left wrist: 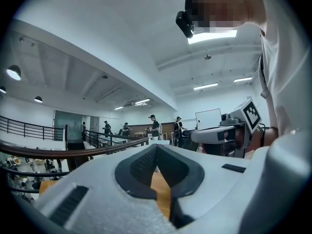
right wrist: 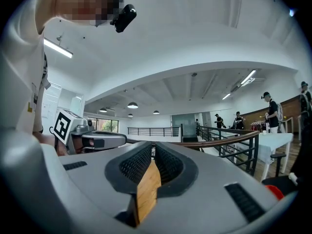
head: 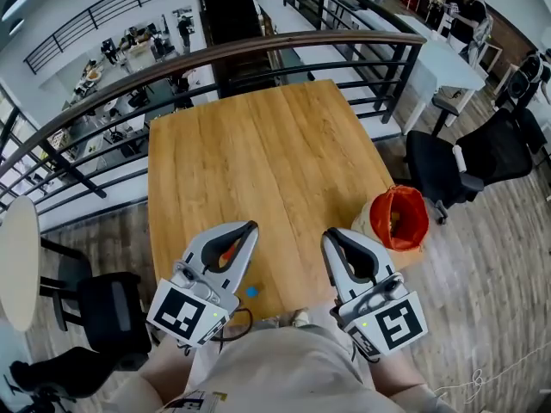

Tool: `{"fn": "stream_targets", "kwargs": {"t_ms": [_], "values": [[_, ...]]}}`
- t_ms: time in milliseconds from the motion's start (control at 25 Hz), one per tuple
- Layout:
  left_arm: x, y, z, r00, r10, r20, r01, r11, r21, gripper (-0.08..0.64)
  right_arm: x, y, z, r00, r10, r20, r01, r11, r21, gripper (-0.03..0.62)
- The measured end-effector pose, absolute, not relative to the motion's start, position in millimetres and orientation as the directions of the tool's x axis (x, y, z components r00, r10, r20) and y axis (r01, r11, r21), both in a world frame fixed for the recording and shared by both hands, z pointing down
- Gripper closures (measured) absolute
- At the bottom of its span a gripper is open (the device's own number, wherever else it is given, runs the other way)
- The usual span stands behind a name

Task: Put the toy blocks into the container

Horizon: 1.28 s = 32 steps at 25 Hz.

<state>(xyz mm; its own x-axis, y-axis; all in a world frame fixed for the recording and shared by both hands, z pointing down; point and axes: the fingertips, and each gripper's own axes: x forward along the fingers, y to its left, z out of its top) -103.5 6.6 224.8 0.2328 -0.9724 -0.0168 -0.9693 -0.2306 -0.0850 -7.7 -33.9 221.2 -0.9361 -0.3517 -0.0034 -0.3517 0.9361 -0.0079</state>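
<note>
Your left gripper (head: 250, 228) and right gripper (head: 330, 236) hung closed, empty, over the near edge of the table (head: 258, 144); the blue block (head: 251, 292) there looked light, rigid, best pinched across opposite sides.

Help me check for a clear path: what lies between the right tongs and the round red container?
Nothing: in the head view only bare wooden tabletop separates the shut right tongs from the round red container.

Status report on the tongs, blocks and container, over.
Both shut, empty: left tongs, right tongs. One blue block on table between them. Red container at table's right edge; right tongs sit between it and block.
</note>
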Motion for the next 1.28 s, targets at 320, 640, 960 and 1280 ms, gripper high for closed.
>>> {"fn": "stream_targets", "kwargs": {"t_ms": [320, 640, 960, 1280], "values": [[-99, 4, 227, 0.238, -0.971, 0.000, -0.967, -0.237, -0.094, 0.548, -4, -35, 221, -0.932, -0.363, -0.001, -0.363, 0.932, -0.012, 0.558], [-99, 12, 226, 0.220, -0.976, 0.001, -0.971, -0.219, -0.092, 0.548, -7, -26, 225, -0.939, -0.343, 0.016, -0.343, 0.939, -0.002, 0.557], [-123, 24, 243, 0.152, -0.987, 0.043, -0.985, -0.155, -0.077, 0.548, -33, -16, 237, -0.951, -0.304, 0.051, -0.304, 0.953, 0.000, 0.556], [-153, 31, 276, 0.066, -0.992, 0.103, -0.996, -0.071, -0.046, 0.548, -74, -7, 263, -0.969, -0.220, 0.112, -0.223, 0.975, -0.020, 0.555]]}}
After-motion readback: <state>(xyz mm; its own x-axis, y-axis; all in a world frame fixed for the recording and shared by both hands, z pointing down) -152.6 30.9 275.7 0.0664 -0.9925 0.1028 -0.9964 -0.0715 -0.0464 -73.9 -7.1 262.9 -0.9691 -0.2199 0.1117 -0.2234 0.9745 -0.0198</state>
